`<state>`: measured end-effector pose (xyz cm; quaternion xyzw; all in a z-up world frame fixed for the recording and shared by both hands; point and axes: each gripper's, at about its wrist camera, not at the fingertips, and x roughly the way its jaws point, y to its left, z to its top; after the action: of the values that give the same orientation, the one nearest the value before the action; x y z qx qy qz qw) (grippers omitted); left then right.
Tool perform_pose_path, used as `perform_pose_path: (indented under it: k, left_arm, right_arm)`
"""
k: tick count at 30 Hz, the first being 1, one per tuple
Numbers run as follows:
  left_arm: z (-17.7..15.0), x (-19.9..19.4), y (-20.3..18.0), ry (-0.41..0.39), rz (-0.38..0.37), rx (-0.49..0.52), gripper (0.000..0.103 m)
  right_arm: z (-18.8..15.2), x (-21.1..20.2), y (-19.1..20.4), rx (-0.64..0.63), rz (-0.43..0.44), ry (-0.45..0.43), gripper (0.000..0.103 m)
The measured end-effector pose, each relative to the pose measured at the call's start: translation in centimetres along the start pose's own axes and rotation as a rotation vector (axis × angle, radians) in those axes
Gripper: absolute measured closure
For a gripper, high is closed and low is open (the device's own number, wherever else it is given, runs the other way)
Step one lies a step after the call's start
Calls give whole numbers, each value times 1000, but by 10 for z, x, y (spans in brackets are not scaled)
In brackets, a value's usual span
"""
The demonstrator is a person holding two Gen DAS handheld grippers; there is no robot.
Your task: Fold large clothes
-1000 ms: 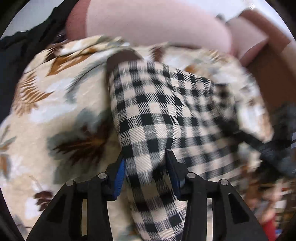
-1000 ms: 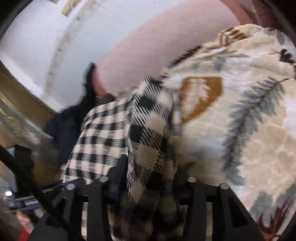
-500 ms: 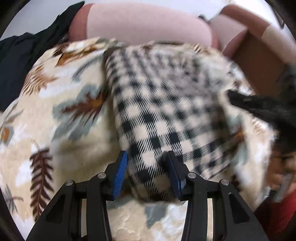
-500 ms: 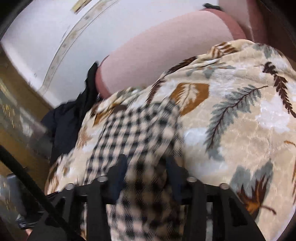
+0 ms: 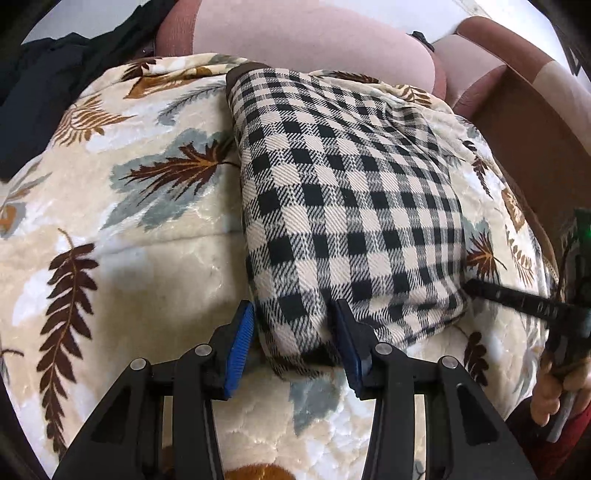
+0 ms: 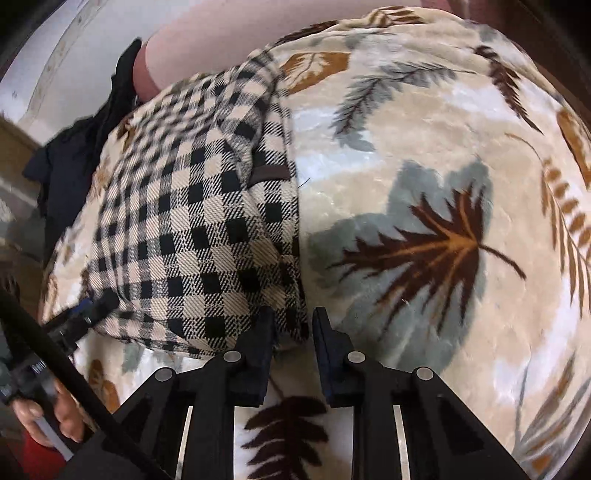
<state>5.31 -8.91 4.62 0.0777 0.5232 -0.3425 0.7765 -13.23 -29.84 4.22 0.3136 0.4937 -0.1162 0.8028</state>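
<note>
- Since a second ago the check garment [image 5: 351, 206] has come down from hanging between the tongs to lie flat, folded, on the blanket [image 5: 129, 258]; the motion blur has mostly gone
- Left gripper [image 5: 293, 332]: its blue-padded fingers [image 5: 242, 332] straddle the near left corner of the garment, cloth bunched between them, so it looks clamped on that corner
- Right gripper [image 6: 293, 341]: its dark fingers [image 6: 264, 347] sit at the near right corner; the hem lies against the left finger, but the gap between the two shows blanket, and I cannot tell whether any cloth is pinched
- In the left view the right gripper's finger shows as a dark bar touching the garment's right edge, with the person's hand [image 5: 554, 391] behind it
- In the right view the left gripper's blue tip [image 6: 83, 308] touches the garment's far left corner, with a hand [image 6: 48, 417] low in the corner
- The garment runs away from both tongs, a brown band [image 5: 245, 70] at its far end; a brown strip [image 6: 267, 173] shows on its right edge
- The blanket is cream with brown and grey leaves, and the garment lies on its middle
- Beyond it, a pink cushion [image 5: 303, 33] and brown sofa arm [image 5: 524, 110]
- Dark clothing [image 5: 44, 85] is heaped at the far left, beside the blanket
</note>
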Motion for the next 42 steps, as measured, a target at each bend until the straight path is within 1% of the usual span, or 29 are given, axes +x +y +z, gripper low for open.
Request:
perform_pose_path:
  k: [2,4,6,7,8,9,12,14,15,16,17,18,19,21,22,24,25,26,27,29,30,32,34,35,36,38,39,40,42]
  left_arm:
    - [-5,-4,3,-3,-13,-15,60]
    - [-12,-8,8,-4,-31,-42,60]
    - [-19,-11,13,-3,-44,-67,58]
    - [-23,-12,13,-1,-43,-78,58]
    - [-27,-13,15,1,-42,-86,58]
    - [-30,-16,16,-2,-35,-92,59]
    - [-38,-32,13,-47,31,-75,60]
    - [-42,-48,11,-104,72,-70,60]
    - [-44,-57,9,-139,99,-71,57]
    - [-46,-68,6,-179,146,-69,54]
    - [-48,-77,3,-218,192,-63,45]
    - [-50,-88,-1,-267,246,-55,38]
    - [-52,-100,-5,-322,302,-44,35]
    - [-57,-121,-10,-422,378,-32,19]
    - [-60,-134,-13,-484,413,-31,16]
    - [-65,-151,-13,-553,452,-38,15]
    - [-66,-156,-11,-567,462,-48,15]
    - [-68,-161,-10,-578,467,-61,14]
    - [-69,-166,-7,-584,463,-75,14]
    - [-73,-174,-4,-567,451,-93,14]
    - [-74,-176,-4,-559,450,-99,14]
    - [-79,-182,-5,-549,452,-102,14]
    - [-82,-184,-6,-546,462,-107,14]
    - [-84,-185,-6,-540,461,-112,14]
    - [-85,-185,-5,-530,456,-117,14]
    - [-89,-185,-4,-509,440,-137,14]
    - [-90,-185,-3,-497,432,-147,14]
    - [-92,-184,-3,-487,429,-157,14]
    - [-95,-182,-2,-470,424,-167,15]
  right_arm:
    - [1,-7,-7,29,38,-55,79]
    - [8,-16,-7,7,19,-125,79]
    - [13,-28,1,-46,-26,-208,79]
    - [15,-29,4,-53,-31,-225,79]
    - [17,-32,6,-57,-18,-244,79]
    - [19,-32,10,-58,-7,-252,79]
    - [19,-35,28,-93,23,-291,79]
    - [18,-36,44,-133,20,-311,79]
    - [17,-34,53,-167,11,-318,79]
    - [17,-30,62,-194,-2,-318,79]
    - [16,-28,67,-211,-10,-317,79]
    - [15,-22,76,-238,-16,-312,79]
    - [13,-19,80,-252,-13,-305,79]
    - [10,-10,87,-279,-5,-278,75]
    - [6,-4,91,-299,-5,-253,74]
    - [-1,8,97,-335,-32,-212,74]
    - [-4,12,99,-350,-50,-198,71]
    - [-8,17,103,-373,-85,-178,70]
    - [-11,19,105,-383,-102,-170,68]
    - [-17,16,107,-389,-117,-183,68]
    - [-19,12,108,-379,-106,-198,68]
    - [-23,1,113,-364,-56,-236,68]
    - [-27,-9,125,-363,-9,-271,68]
    - [-29,-9,131,-363,18,-273,68]
    - [-33,-5,139,-369,49,-255,68]
    - [-39,6,150,-383,79,-200,68]
    - [-45,19,157,-394,112,-126,68]
    - [-50,26,160,-404,129,-84,68]
    - [-61,27,166,-450,120,-53,68]
